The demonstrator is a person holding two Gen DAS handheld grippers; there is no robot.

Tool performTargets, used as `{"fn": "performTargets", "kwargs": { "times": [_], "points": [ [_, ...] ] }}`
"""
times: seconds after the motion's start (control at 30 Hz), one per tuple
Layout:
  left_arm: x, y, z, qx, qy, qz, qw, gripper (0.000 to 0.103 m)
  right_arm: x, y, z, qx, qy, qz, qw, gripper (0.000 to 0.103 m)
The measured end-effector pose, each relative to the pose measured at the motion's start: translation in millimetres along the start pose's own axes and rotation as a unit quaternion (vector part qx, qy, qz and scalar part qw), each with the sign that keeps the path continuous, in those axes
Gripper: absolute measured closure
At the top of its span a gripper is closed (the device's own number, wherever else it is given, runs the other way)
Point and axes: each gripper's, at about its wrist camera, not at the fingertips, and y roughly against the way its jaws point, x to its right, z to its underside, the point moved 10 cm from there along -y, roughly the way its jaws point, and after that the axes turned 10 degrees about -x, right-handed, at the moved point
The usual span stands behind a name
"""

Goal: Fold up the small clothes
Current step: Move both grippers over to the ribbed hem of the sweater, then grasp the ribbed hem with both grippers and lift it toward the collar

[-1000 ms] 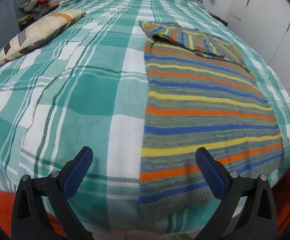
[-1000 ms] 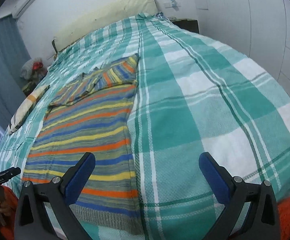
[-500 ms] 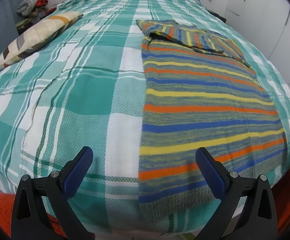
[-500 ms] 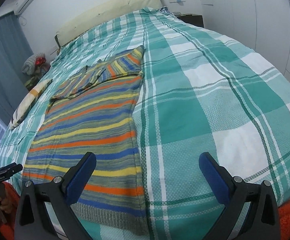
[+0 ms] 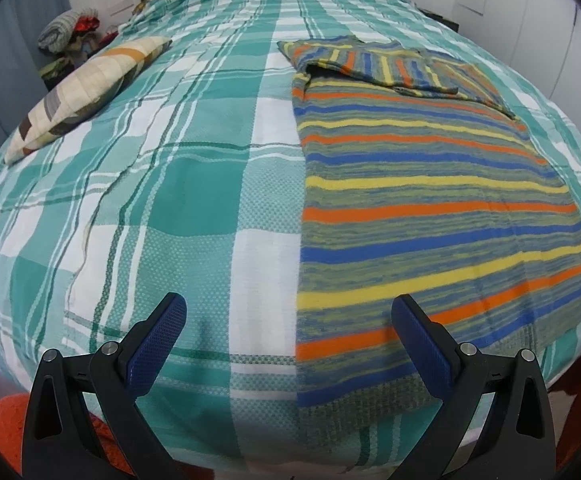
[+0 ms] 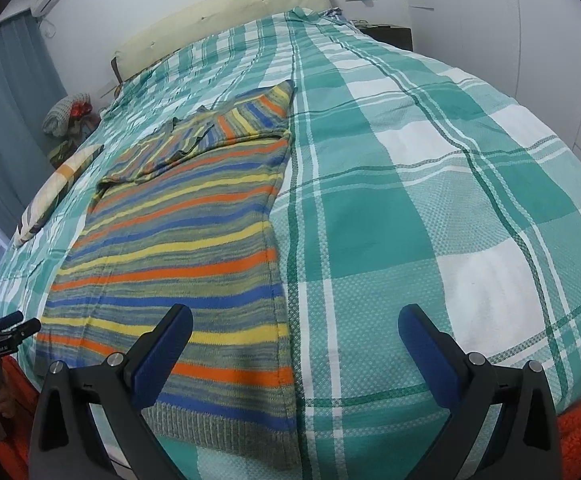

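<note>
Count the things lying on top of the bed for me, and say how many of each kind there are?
Striped sweater: 1
Patchwork pillow: 1
Total: 2, both lying on the green checked bedspread. Both grippers, left and right, hover open above it and touch nothing.
</note>
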Motion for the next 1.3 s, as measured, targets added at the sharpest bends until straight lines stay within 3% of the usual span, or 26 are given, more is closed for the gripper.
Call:
{"fn": "performTargets", "kwargs": {
  "times": [0.37,0.83,0.93,1.07,1.17,1.23,1.3],
  "points": [
    [2.4,-0.5,2.0,-0.001,-0.027,-0.038,0.9989,0.001,-3.2,-3.5,3.8,-0.007,0.003,-0.002,1.000,0.001],
    [4.6,-4.0,5.1,-0.010,-0.038,-0.044,0.9983,0.001,-7.6,-8.6,7.0,-0.015,0.007,-0.002,1.000,0.001],
    [12.2,-2.3,11.0,-0.021,-0.038,0.006,0.9990,0.001,-7.8,-8.1,6.9,-0.026,0.002,-0.016,1.000,0.002],
    [31.5,-4.8,28.6,-0.059,-0.039,0.105,0.9920,0.002,6.3,16.2,-6.5,-0.039,-0.040,-0.082,0.995,0.002],
    [44.2,-7.0,35.2,-0.076,-0.042,0.145,0.9856,0.006,12.9,15.3,5.0,-0.122,-0.056,-0.128,0.983,0.012],
    [51.1,-9.1,37.9,-0.086,-0.044,0.157,0.9829,0.015,9.9,12.7,17.9,-0.160,-0.057,-0.153,0.974,0.016],
    [52.3,-12.6,39.3,-0.093,-0.045,0.142,0.9844,0.020,1.7,8.0,34.6,-0.190,-0.044,-0.169,0.966,0.018]
  ]
}}
